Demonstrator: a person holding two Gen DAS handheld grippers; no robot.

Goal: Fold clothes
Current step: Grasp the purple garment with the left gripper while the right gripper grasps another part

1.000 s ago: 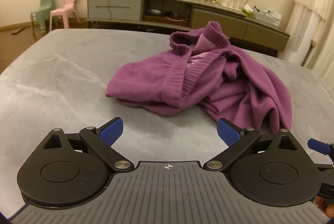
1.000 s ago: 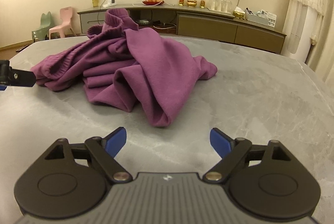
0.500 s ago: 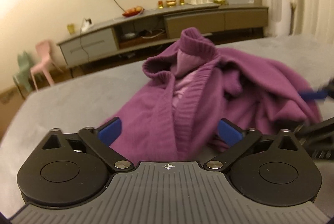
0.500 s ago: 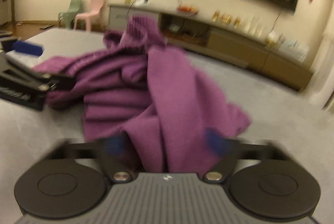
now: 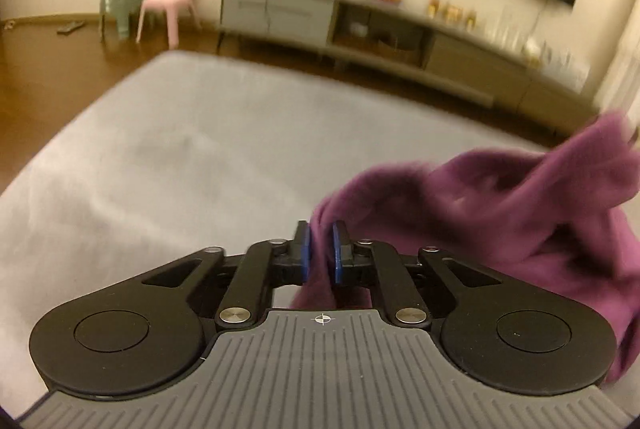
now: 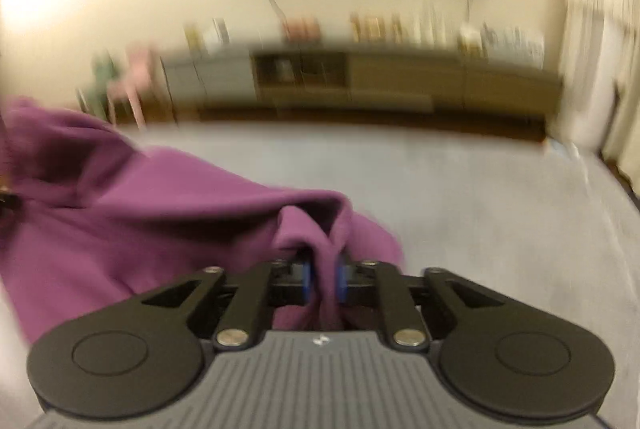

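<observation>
Step in hand: gripping sweater at two spots, likely starting to spread it over table.

Left gripper clenching fold of purple knit, having just been closing on it; rest trailing right.

Right gripper pinching bunched ridge, jaws having just eased slightly; sweater draping left, near side.

Next move probably calling for pulling hands apart, lifting cloth clear, keeping both grips.
</observation>
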